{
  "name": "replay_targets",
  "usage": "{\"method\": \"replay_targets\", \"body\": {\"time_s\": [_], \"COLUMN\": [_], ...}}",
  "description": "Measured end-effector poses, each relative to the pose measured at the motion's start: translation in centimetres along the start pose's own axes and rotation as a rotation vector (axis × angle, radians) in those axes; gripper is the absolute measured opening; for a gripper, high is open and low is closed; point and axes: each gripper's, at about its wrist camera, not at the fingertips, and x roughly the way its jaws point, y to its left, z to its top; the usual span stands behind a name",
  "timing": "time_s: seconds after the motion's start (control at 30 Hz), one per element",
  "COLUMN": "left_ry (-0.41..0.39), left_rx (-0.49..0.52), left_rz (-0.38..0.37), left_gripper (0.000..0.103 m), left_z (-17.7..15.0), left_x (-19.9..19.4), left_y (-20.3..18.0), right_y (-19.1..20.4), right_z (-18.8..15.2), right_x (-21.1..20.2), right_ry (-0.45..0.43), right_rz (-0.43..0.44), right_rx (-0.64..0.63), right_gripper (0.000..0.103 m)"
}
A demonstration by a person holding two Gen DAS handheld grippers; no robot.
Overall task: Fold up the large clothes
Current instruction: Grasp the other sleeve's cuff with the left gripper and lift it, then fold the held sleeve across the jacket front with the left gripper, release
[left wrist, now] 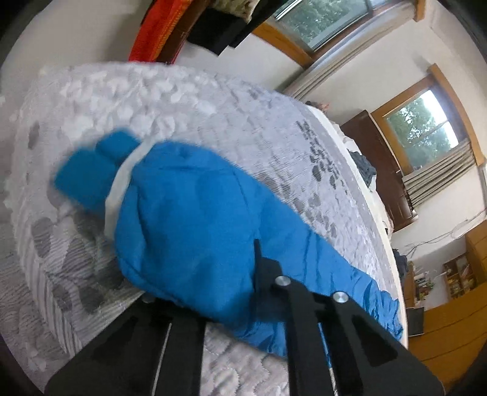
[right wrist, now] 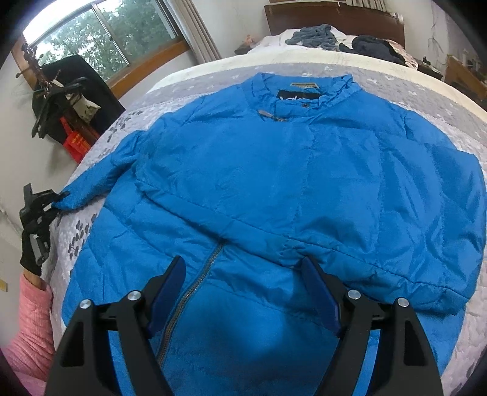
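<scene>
A blue padded jacket lies front up on the bed, collar toward the headboard, with its right sleeve folded across the body. My right gripper hovers open over the lower front, its blue pads on either side of the zipper and the folded sleeve's cuff. At the bed's left edge my left gripper is shut on the end of the jacket's other sleeve. In the left wrist view that sleeve drapes over the left gripper and hides one finger.
A grey patterned quilt covers the bed. Dark clothes are piled by the wooden headboard. A coat rack with black garments and a red box stand left of the bed. A pink sleeve is at lower left.
</scene>
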Motion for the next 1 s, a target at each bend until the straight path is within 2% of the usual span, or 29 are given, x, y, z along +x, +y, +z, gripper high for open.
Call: {"method": "replay_targets", "body": {"time_s": [0.13,0.23,0.4,0.6,0.7,0.8,1.0], "left_ry": [-0.072,-0.094,-0.104,-0.051,-0.008,0.038,0.134], "left_rx": [0.098,0.172,0.340,0.525,0.591,0.640,0.762], "left_rz": [-0.025,-0.068,-0.143,-0.236,-0.280,-0.320,-0.366], "left_gripper": [0.003,0.003,0.003,0.003,0.003,0.003,0.003], "left_z": [-0.6,-1.4,-4.9,-10.7,-13.7,-16.9,-23.2], "left_x": [-2.7,-4.2,-6.3,-6.3,-5.4,-4.3,-1.4], "left_y": [-3.7,-6.8,-13.7,-21.6,-24.9,-27.5,-32.4], "right_y": [-0.4,-0.6,-1.1,-2.2,-2.9,-3.4,-4.4], "right_z": [0.1,0.2,0.5,0.7,0.8,0.9,1.0], "right_x": [-0.9,-1.6,-2.9,-4.4,-5.2,-5.9,-6.8], "right_ry": [-0.019,-0.037,-0.064,-0.093,-0.112,-0.135,-0.158], "right_rz": [-0.032,-0.048,-0.048,-0.052,-0.084,-0.130,-0.158], "right_rx": [0.008,0.011,0.024,0.053,0.068,0.072,0.096], "right_gripper": [0.079,0.079,0.079,0.079,0.079,0.079,0.079]}}
